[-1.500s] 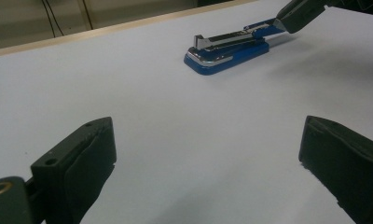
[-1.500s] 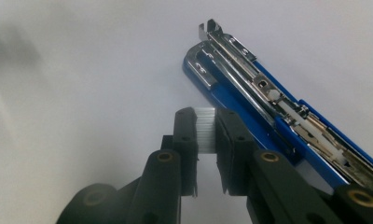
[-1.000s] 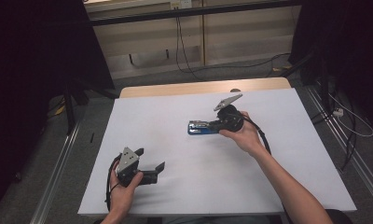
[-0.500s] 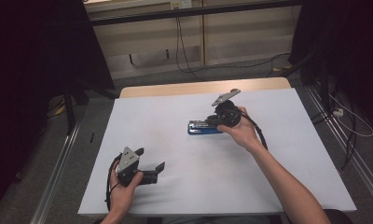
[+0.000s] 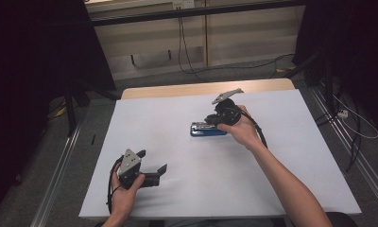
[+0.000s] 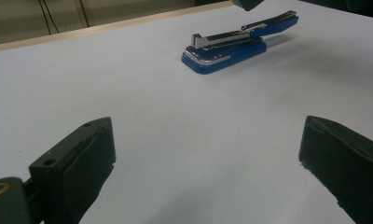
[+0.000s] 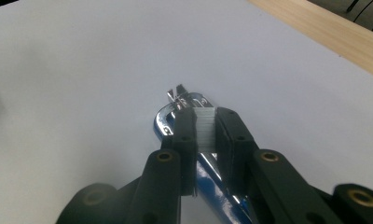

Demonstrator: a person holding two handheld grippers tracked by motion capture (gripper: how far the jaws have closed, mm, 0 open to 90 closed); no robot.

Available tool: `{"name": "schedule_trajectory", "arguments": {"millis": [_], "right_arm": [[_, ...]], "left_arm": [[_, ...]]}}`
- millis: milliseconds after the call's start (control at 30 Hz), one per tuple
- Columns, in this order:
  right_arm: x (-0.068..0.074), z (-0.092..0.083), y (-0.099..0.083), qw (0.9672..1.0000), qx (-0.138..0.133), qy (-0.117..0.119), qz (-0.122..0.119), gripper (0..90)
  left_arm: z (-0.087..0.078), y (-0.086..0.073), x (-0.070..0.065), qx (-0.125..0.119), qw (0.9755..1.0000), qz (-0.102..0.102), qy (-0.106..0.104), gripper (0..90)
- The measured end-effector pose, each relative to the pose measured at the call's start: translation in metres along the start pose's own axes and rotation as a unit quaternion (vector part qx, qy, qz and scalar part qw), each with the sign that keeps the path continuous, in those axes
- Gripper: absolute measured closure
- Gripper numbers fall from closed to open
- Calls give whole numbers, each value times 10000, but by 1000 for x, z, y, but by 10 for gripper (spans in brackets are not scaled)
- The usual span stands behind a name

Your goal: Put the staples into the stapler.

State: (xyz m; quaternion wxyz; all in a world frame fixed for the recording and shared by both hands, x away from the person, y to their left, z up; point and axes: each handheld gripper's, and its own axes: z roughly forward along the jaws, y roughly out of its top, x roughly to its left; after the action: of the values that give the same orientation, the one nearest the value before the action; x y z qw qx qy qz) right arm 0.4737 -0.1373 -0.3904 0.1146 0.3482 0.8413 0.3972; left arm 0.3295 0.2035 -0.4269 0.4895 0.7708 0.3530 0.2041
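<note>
Although the white table (image 5: 281,189) gives you a broad, flat work surface, it is smooth, so expect the blue stapler (image 5: 207,129), lying near its middle, to slide rather than stay put when pushed. Judge the stapler as stiff, fairly dense for its size, with slick plastic and polished metal faces; its hinged top arm stands raised off the base and will pivot under load. Your left gripper (image 5: 151,171) rests near the front-left edge, well apart from the stapler, jaws spread wide and empty. Your right gripper (image 7: 204,128) is over the stapler, jaws drawn narrow and clamped on a strip of staples (image 7: 204,130) above the magazine. Treat that strip as light and brittle: hold its flat sides, squeeze gently, and keep it straight, since it probably snaps if bent.
</note>
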Motion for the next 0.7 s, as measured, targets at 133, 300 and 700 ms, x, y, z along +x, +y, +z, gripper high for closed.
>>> {"name": "schedule_trajectory", "arguments": {"millis": [133,300,700], "right_arm": [[-2,1,3,10000,-93,-21,8,793],[-5,5,4,9999,-98,-13,23,793],[-6,11,12,10000,-66,42,-50,792]], "left_arm": [[0,0,1,16,10000,8,-4,37],[1,0,0,24,10000,18,-12,37],[0,0,1,21,10000,-2,-26,37]]}}
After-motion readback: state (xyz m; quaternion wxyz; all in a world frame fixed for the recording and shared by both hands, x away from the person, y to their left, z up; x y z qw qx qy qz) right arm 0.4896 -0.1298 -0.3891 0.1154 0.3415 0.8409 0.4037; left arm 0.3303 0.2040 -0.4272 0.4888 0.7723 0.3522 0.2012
